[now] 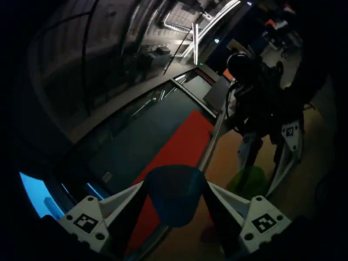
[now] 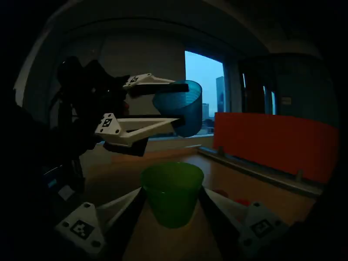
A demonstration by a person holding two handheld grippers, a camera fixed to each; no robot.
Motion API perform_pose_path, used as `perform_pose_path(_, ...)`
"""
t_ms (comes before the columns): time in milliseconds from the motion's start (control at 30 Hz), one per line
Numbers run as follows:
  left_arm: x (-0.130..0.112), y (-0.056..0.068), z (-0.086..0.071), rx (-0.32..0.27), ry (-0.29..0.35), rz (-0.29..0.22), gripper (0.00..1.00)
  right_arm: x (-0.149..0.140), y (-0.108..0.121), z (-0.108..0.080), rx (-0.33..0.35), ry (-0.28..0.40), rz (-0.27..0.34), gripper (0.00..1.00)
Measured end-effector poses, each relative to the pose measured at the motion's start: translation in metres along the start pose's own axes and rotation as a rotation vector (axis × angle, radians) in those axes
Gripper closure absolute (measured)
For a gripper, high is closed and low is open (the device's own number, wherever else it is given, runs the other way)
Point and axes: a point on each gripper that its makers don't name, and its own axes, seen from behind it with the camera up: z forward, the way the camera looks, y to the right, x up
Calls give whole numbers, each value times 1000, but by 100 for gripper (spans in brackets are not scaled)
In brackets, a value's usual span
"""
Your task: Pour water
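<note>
My left gripper (image 1: 174,191) is closed narrow on the blue cup (image 1: 174,202), one finger pressing on each side of its wall. My right gripper (image 2: 172,193) holds the green cup (image 2: 172,206) in the same way, upright, low over the table (image 2: 243,174). In the right gripper view, the left gripper (image 2: 182,104) is rolled so that one finger stands above the other. The blue cup (image 2: 185,108) seems tipped far over. It is higher than the green cup and apart from it, and I cannot tell whether its mouth is exactly over the green rim. I see no water in either cup; the light is too weak. Both cups look like thin plastic, so I judge them light, smooth and easy to squeeze out of shape. The middle of the wall is the good place to hold, with gentle pressure only, because a hard grip may bend the cup and let it slip. Behind them are a red panel (image 2: 278,143) and a window (image 2: 202,87).
</note>
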Motion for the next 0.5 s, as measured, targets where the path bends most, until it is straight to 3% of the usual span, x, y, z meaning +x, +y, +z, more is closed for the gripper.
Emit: perform_pose_path(500, -12, -2, 0, -10, -26, -462, 14, 7, -4, -5, -5, 8, -9, 2)
